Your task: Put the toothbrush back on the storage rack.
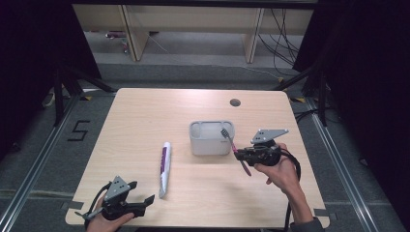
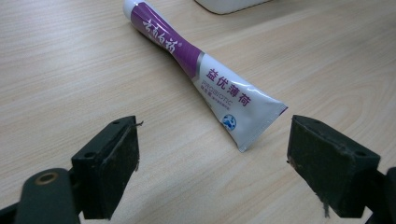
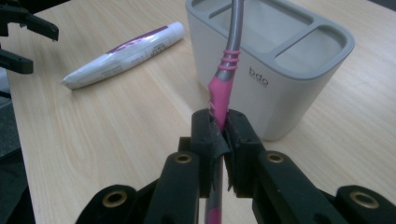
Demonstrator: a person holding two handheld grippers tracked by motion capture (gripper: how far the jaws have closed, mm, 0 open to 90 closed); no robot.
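A pink and grey toothbrush (image 1: 235, 148) is clamped in my right gripper (image 1: 241, 155), held in the air just right of the grey holder (image 1: 211, 143); its bristle head tilts over the holder's rim. In the right gripper view the pads pinch the pink handle (image 3: 219, 95), and the holder (image 3: 280, 74) with its compartments stands right behind. A white and purple toothpaste tube (image 1: 165, 168) lies on the table. My left gripper (image 1: 145, 203) rests at the near left edge, open, with the tube's flat end (image 2: 254, 119) a little ahead of its jaws.
The wooden table (image 1: 145, 116) has a round cable hole (image 1: 235, 102) at the back. Black stands and cables flank the table on the grey floor. Wooden furniture legs stand beyond the far edge.
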